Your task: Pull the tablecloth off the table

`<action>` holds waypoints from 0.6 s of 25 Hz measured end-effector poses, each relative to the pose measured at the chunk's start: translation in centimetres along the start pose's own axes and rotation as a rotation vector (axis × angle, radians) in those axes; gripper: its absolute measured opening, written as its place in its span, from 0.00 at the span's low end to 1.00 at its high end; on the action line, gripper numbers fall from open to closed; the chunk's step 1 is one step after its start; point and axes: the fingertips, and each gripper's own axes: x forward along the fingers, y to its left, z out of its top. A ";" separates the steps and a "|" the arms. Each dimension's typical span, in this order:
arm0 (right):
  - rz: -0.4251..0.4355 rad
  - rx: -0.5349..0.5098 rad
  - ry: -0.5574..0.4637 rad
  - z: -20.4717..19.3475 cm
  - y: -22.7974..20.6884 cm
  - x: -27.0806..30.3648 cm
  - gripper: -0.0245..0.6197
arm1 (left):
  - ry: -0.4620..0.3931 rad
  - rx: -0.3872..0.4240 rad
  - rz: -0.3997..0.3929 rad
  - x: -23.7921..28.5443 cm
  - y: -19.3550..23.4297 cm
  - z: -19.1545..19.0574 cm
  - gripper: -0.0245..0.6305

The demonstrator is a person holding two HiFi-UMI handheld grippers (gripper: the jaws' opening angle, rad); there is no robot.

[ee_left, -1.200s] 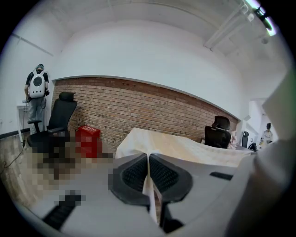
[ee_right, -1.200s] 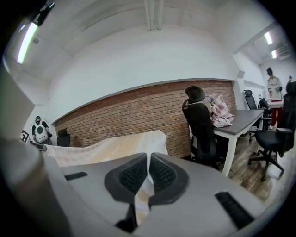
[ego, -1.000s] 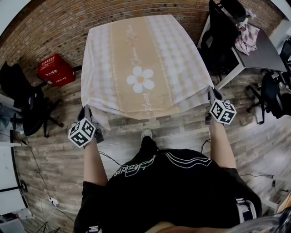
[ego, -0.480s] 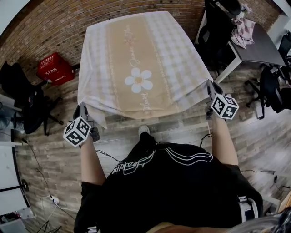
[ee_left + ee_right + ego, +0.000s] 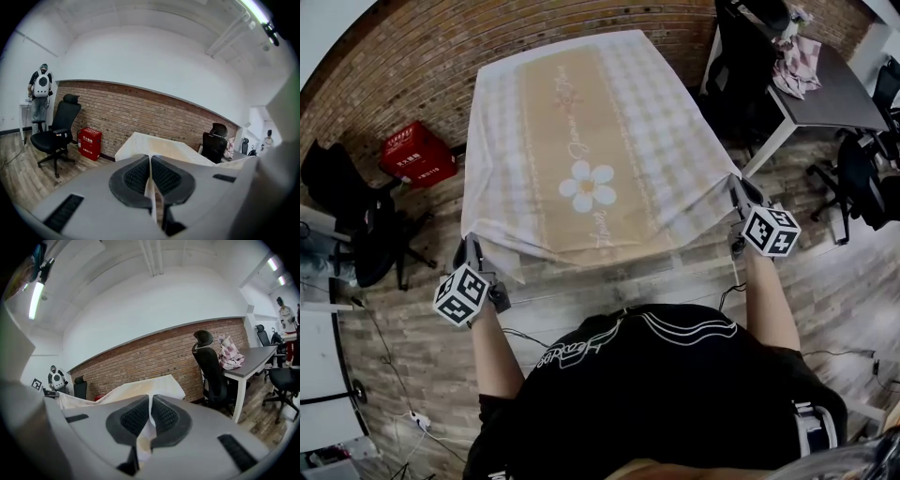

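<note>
Clamping our left gripper (image 5: pixel 472 248) and right gripper (image 5: pixel 739 190) on the near corners of the beige-and-white checked fabric tablecloth (image 5: pixel 581 122), spread over the table, we expect an even pull.

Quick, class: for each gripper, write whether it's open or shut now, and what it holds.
Left gripper: shut on the tablecloth, near-left corner.
Right gripper: shut on the tablecloth, near-right corner.

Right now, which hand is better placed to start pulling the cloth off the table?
Neither clearly: the left gripper and the right gripper are each shut on a near corner of the tablecloth, so both should probably pull together.
</note>
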 end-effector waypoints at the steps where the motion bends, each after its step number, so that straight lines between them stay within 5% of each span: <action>1: 0.005 0.003 0.003 0.0 0.1 0.0 0.03 | 0.000 -0.009 0.001 -0.1 0.0 -0.1 0.05; 15: 0.018 -0.022 0.023 0.6 3.0 -0.4 0.03 | 0.041 -0.017 -0.061 -1.2 -0.7 -0.3 0.05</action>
